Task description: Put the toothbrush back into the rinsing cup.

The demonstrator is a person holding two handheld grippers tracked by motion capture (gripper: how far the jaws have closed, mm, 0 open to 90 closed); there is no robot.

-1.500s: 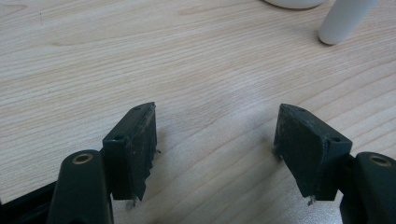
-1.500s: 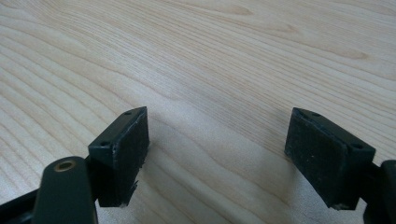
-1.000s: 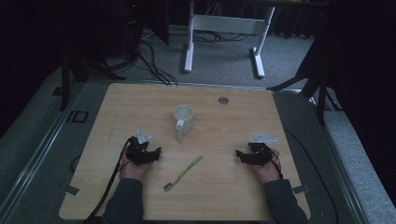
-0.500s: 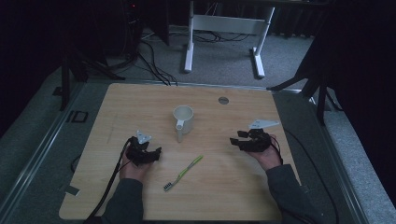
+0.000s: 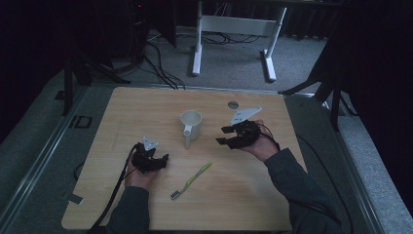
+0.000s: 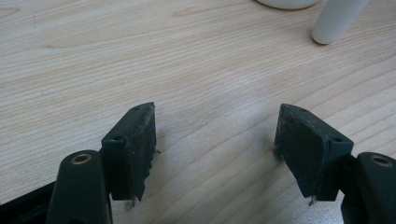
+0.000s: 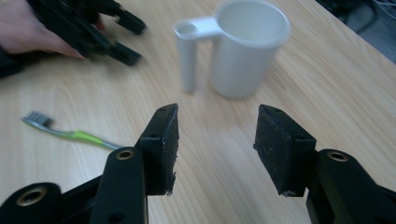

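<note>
Right tool (image 5: 225, 135) risen toward mug (image 5: 191, 125) | jaws narrowing, empty | left tool (image 5: 159, 162) agape

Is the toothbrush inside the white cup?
No, the toothbrush lies flat on the table, apart from the cup.

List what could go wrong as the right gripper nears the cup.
1. The right gripper is open with nothing between its jaws, which have just been closing; they may be too narrow for the cup.
2. The cup stands upright with its handle toward the gripper; a bump could tip it.
3. The toothbrush lies loose nearby; a sweeping arm could knock it.
</note>
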